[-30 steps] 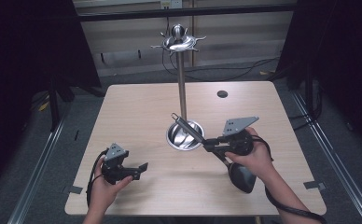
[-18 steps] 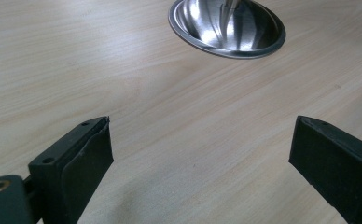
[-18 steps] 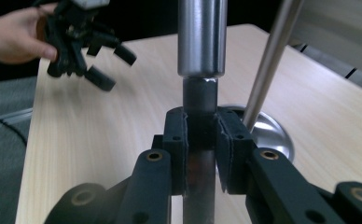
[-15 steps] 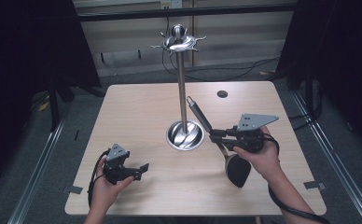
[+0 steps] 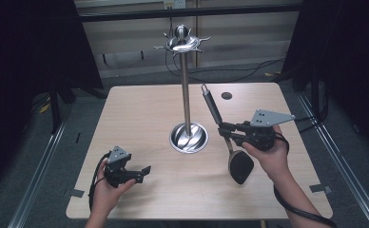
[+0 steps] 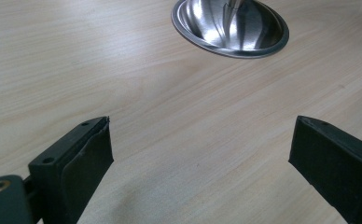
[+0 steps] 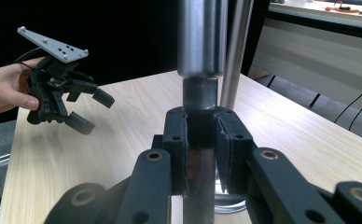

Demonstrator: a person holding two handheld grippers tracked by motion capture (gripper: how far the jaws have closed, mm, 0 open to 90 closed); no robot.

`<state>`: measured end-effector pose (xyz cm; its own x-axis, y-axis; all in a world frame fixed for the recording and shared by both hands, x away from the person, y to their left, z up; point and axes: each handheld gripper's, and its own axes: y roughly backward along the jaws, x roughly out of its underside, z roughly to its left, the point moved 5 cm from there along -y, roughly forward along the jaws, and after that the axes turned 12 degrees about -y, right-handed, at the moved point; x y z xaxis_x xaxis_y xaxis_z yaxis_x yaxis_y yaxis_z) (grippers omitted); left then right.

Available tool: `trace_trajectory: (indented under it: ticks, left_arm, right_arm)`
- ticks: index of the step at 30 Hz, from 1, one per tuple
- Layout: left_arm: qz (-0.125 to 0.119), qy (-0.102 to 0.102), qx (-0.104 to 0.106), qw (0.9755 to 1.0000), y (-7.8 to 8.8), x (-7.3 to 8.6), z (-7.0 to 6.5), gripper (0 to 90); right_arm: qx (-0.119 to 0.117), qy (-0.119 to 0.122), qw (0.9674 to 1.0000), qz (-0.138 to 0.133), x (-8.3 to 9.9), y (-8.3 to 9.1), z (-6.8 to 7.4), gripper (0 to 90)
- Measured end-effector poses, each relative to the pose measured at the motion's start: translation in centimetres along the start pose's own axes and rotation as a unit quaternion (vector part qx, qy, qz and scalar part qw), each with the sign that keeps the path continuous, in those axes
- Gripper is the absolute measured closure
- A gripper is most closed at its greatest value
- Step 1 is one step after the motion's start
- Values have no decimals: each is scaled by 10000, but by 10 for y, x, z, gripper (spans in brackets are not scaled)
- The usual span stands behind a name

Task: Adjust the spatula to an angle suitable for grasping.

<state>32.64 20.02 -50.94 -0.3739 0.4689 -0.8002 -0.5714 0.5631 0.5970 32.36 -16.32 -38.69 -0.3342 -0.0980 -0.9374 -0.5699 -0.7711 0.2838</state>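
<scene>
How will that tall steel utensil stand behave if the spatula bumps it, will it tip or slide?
The stand looks top-heavy: a thin pole with its hook ring at the top, so a high knock would probably rock it. Its wide dished base should resist tipping. On the smooth wooden table it may slide instead.

1. Take the stand (image 5: 187,95) as your landmark: its base (image 5: 189,138) sits on the table (image 5: 144,109) near the middle, its top rack (image 5: 181,42) high above.
2. To the stand's right, your right gripper (image 5: 225,131) holds the spatula (image 5: 226,137), handle tilted up beside the pole, blade low toward you.
3. Your left gripper (image 5: 142,173) lies left of the base, nearer your edge, well apart.
4. A small round disc (image 5: 227,95) lies behind and right of the stand.
</scene>
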Motion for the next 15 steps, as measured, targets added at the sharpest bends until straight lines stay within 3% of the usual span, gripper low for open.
trace_trajectory:
  ticks: [15]
  left_arm:
    - [-12, 0, 4, 10000, -1, -1, 0, 57]
  right_arm:
    - [37, -107, 9997, -231, -9, 1, -3, 761]
